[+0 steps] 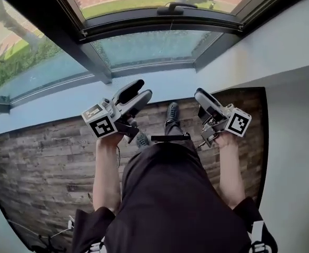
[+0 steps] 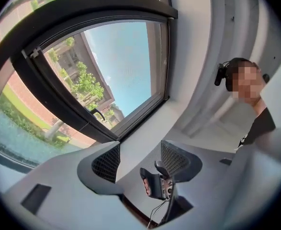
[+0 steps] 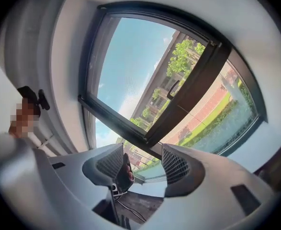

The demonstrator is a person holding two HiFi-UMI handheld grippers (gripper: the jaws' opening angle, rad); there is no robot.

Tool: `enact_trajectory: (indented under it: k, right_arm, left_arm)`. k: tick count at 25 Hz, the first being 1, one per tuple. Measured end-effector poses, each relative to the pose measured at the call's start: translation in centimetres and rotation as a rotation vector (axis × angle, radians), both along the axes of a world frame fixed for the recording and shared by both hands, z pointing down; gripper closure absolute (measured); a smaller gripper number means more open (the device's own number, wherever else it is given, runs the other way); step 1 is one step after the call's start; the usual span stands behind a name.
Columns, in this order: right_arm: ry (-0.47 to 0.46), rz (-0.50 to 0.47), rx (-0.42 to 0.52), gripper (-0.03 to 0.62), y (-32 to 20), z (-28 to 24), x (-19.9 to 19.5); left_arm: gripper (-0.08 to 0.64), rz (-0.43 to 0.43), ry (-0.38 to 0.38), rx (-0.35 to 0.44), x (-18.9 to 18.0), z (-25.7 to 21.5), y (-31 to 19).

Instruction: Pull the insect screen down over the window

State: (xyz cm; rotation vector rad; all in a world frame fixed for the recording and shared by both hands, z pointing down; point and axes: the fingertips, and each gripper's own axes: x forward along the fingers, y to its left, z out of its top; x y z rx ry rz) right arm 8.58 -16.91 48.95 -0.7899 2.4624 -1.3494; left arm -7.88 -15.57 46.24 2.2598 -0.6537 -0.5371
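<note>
Across the top of the head view, a large dark-framed window (image 1: 154, 46) curves from edge to edge, with grass, trees and water beyond its glass. Below it, a wood-plank floor (image 1: 43, 162) fills the middle band between pale walls. At bottom centre a person (image 1: 170, 194) in dark clothing stands facing the window, bare forearms reaching forward, dark shoes (image 1: 171, 112) just above between the arms.

A dark crossbar (image 1: 159, 22) divides the window, upper pane above, lower pane beneath. The insect screen cannot be told apart from the glass in any view.

Left of centre, the left gripper (image 1: 142, 88) points up towards the window, well short of it; its own view shows the jaws standing apart with nothing held between them. Right of centre, the right gripper (image 1: 201, 95) is likewise held apart from the window, jaws spread and empty.

A small dark handle (image 1: 173, 7) sits on the crossbar at top centre, and a thin cord (image 1: 171, 28) hangs just below it.
</note>
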Motion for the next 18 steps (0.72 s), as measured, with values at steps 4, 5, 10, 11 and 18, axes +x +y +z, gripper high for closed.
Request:
enact_trajectory:
  k: [4,5,10,11,18]
  right_arm:
    - [0.0,0.036,0.012,0.336,3.0,-1.3,-0.2]
    - [-0.003,0.037,0.024,0.336,3.4,-2.0,-0.4]
    - [-0.032,0.016,0.073,0.336,5.0,-4.6,-1.8]
    - [-0.033,0.011,0.082,0.336,5.1,-5.0,-1.9]
    - [-0.072,0.014,0.13,0.336,8.2,-7.1,1.2]
  left_arm:
    - [0.273,0.016,0.055,0.034,-0.6,-1.3,3.2]
    - [0.273,0.011,0.062,0.043,-0.8,-1.8,3.6]
    - [0.272,-0.032,0.097,0.053,-1.9,-2.9,5.4]
    - [0.273,-0.039,0.097,0.056,-1.9,-3.0,5.6]
    - [0.272,-0.024,0.089,0.069,1.4,-4.2,7.6]
